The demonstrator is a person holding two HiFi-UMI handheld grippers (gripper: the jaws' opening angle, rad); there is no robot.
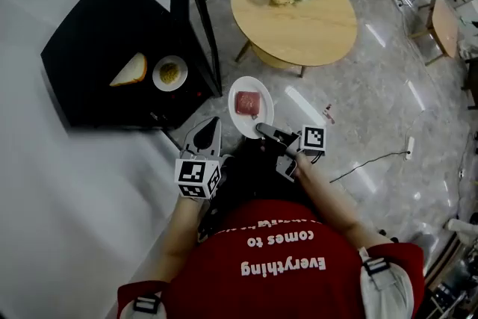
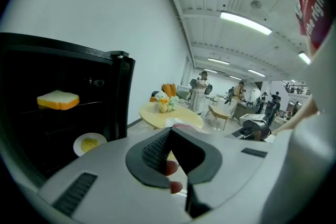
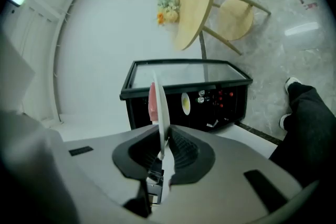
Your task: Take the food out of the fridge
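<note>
Jaws: right gripper (image 1: 263, 131) clamps plate (image 1: 258, 88) rim; left gripper (image 1: 210, 129) closed together, empty | Do: carry plate level away from fridge (image 1: 97, 63); the meat (image 1: 247, 102) may slide.

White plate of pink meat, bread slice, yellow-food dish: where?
White plate of pink meat (image 1: 250, 82), head view, upper rim.
Bread slice (image 1: 133, 71), head view, cut face.
Yellow-food dish (image 1: 157, 78), head view, left rim.
</note>
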